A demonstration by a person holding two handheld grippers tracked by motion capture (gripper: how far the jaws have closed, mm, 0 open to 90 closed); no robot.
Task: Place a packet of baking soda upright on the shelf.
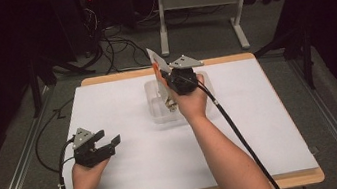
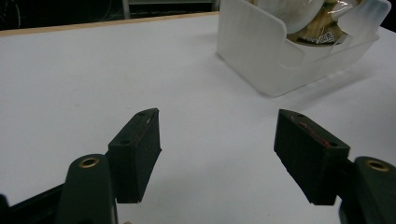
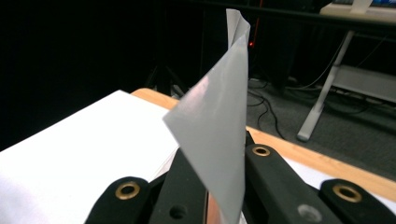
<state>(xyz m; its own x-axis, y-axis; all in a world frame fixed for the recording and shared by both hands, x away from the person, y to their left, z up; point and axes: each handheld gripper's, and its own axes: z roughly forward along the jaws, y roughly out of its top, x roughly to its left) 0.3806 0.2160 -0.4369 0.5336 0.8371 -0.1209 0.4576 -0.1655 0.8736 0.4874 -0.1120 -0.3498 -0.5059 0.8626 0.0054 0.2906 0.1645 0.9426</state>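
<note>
Readable markings, as far as I can make out from my station: none legible. One small white label (image 2: 321,36) with dark print sits on a packet inside the translucent bin (image 2: 261,56) in the left gripper view, but I cannot make out its characters; it is too small and blurred. The silver packet (image 3: 217,140) clamped in my right gripper (image 3: 219,196) shows a plain, unprinted face. Nothing else in my feeds carries text, brand or number I can read.
</note>
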